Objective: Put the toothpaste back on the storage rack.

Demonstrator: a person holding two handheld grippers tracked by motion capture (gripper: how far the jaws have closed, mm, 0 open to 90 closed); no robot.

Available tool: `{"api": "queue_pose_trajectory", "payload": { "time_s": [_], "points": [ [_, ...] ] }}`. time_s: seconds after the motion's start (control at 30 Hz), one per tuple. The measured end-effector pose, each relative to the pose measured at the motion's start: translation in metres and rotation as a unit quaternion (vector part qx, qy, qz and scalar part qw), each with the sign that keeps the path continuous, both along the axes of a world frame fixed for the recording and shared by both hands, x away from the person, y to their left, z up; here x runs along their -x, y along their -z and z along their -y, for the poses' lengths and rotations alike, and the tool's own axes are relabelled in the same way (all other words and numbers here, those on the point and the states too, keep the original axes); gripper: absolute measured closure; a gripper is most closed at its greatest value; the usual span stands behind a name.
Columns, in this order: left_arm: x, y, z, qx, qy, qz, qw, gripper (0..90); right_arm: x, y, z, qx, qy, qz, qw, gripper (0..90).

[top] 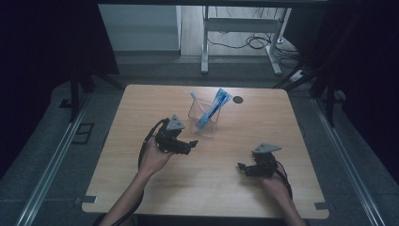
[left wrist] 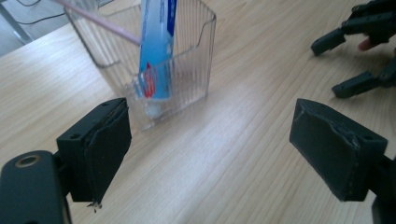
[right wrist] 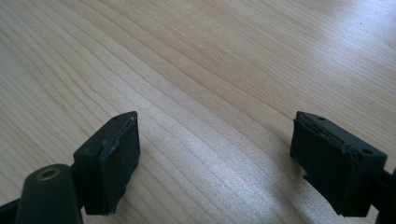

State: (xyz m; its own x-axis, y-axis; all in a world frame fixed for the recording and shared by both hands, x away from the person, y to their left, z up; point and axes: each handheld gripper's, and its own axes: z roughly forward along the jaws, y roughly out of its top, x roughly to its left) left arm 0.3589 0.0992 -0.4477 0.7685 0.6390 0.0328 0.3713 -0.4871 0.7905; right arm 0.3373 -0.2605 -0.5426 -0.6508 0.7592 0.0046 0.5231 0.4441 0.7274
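Ahead of the left gripper [left wrist: 210, 135], just beyond its wide-open, empty jaws, stood the clear cup [left wrist: 187, 70] holding a toothpaste tube [left wrist: 156, 51] and a pink toothbrush [left wrist: 100, 23]. Right gripper [right wrist: 215, 154] jaws were likewise spread, bare table [right wrist: 210, 70] between them.

High view looks down from above the counter [top: 141, 188]; both gripper views skim it closely, the left sharing the clear holder [left wrist: 187, 70].
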Motion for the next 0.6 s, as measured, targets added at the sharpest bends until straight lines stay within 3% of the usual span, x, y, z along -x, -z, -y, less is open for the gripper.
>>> {"api": "queue_pose_trajectory", "payload": {
  "time_s": [0.6],
  "points": [
    [0.028, 0.022, -0.036, 0.010, -0.022, -0.010, 0.9997, 13.0, 0.000, 0.000, 0.000, 0.001, 0.002, 0.001, 1.0000, 15.9]
  ]
}}
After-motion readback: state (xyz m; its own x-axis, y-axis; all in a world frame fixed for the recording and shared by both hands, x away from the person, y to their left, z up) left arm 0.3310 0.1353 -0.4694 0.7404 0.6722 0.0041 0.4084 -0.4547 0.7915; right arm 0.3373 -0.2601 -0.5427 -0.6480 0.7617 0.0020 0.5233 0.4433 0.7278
